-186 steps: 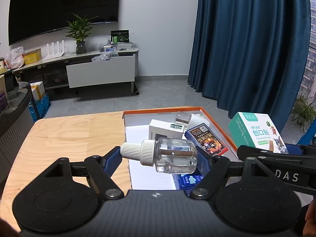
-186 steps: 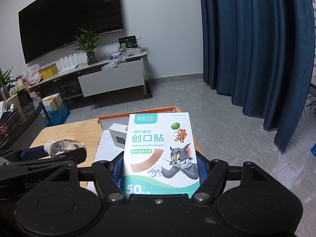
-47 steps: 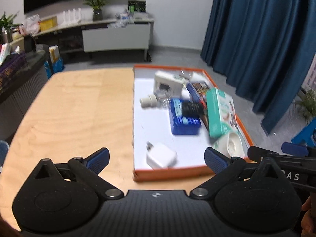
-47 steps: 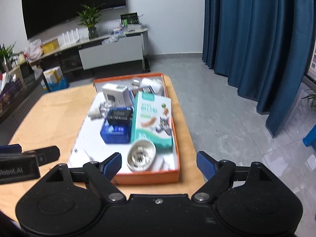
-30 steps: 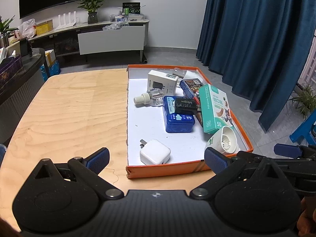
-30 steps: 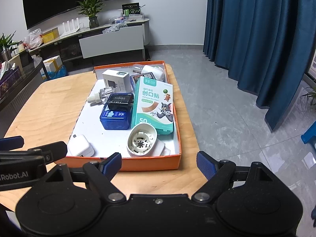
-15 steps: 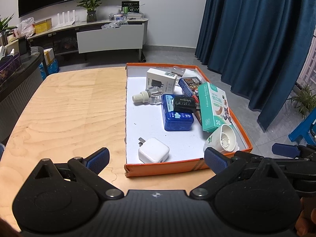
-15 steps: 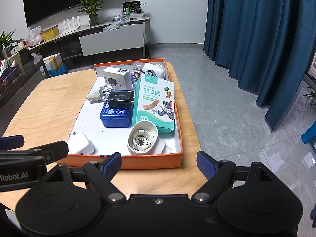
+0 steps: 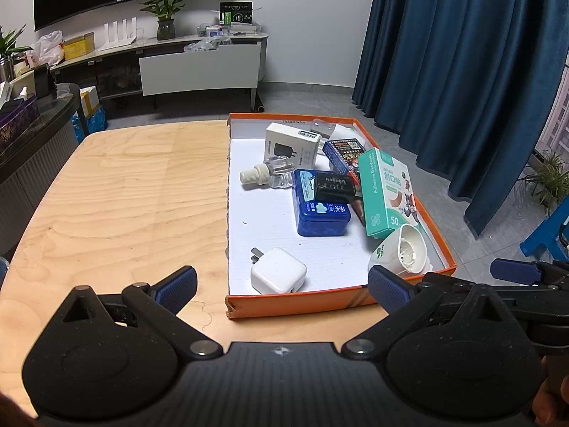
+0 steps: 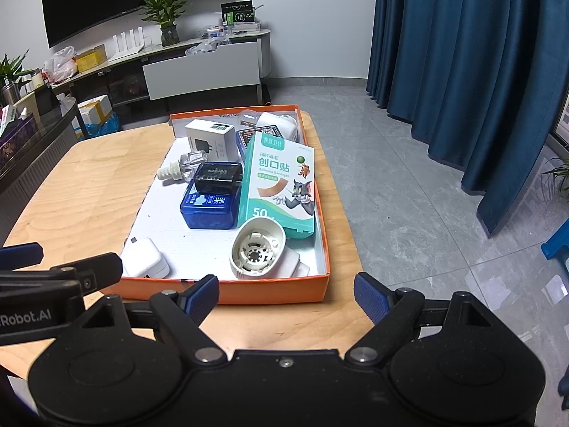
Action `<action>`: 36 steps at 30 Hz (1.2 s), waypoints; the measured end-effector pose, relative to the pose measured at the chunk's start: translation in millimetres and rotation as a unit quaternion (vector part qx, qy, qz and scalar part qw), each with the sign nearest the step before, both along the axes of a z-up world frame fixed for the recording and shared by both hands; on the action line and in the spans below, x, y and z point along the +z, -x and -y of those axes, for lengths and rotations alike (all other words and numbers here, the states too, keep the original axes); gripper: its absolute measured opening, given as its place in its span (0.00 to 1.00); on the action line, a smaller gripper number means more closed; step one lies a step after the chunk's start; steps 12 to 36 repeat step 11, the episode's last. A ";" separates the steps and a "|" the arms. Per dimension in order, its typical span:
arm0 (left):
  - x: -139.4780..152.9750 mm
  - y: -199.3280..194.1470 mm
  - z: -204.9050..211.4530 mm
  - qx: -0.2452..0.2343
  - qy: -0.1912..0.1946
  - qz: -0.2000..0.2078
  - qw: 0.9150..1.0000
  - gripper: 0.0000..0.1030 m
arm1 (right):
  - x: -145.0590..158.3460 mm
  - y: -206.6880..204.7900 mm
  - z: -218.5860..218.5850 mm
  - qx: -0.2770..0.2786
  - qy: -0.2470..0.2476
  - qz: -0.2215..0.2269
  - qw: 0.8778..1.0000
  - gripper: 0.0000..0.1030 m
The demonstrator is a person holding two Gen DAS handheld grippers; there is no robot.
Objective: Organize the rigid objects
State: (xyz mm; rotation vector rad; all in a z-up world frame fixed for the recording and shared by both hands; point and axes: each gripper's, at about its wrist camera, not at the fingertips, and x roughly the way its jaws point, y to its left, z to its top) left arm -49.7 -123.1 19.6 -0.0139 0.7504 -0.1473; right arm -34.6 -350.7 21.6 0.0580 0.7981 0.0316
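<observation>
An orange tray (image 9: 298, 302) (image 10: 270, 293) on the wooden table holds several items: a clear bottle with a white cap (image 9: 266, 175) (image 10: 185, 165), a green bandage box (image 9: 386, 186) (image 10: 281, 181), a blue tin (image 9: 320, 210) (image 10: 209, 206) with a black charger (image 9: 332, 186) on it, a white charger (image 9: 277, 275) (image 10: 145, 258), a white round device (image 9: 405, 249) (image 10: 258, 247) and a white adapter box (image 9: 291, 146). My left gripper (image 9: 281, 286) and right gripper (image 10: 286, 295) are both open and empty, held back at the tray's near edge.
The wooden table (image 9: 124, 195) stretches left of the tray. A card box (image 9: 343, 151) lies at the tray's far end. Blue curtains (image 9: 462, 71) hang at the right, a TV cabinet (image 9: 199, 67) stands behind, and a dark counter (image 9: 35, 135) is at the left.
Earlier the left gripper held the clear bottle and the right the bandage box; both now lie in the tray. Over the last second both open grippers barely moved.
</observation>
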 end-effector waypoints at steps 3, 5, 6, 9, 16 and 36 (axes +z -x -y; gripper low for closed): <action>0.2 0.4 0.2 -0.001 -0.001 0.001 1.000 1.00 | 0.0 0.0 -0.2 0.000 0.000 0.000 1.000 0.95; -0.1 0.4 0.2 -0.002 -0.001 0.001 1.000 1.00 | -0.6 0.0 -0.7 -0.001 0.001 -0.001 1.000 0.95; -0.2 0.5 0.1 -0.002 0.000 0.001 1.000 1.00 | -0.7 -0.3 -0.6 0.000 0.001 -0.001 1.000 0.95; 0.1 0.9 0.9 0.002 -0.005 0.006 1.000 1.00 | -1.1 -0.2 -0.8 0.001 0.001 -0.001 1.000 0.95; 0.2 0.5 0.8 0.002 -0.005 0.006 1.000 1.00 | -1.9 -0.1 -1.3 0.001 0.002 0.000 1.000 0.95; 0.2 0.5 0.8 0.002 -0.005 0.006 1.000 1.00 | -1.9 -0.1 -1.3 0.001 0.002 0.000 1.000 0.95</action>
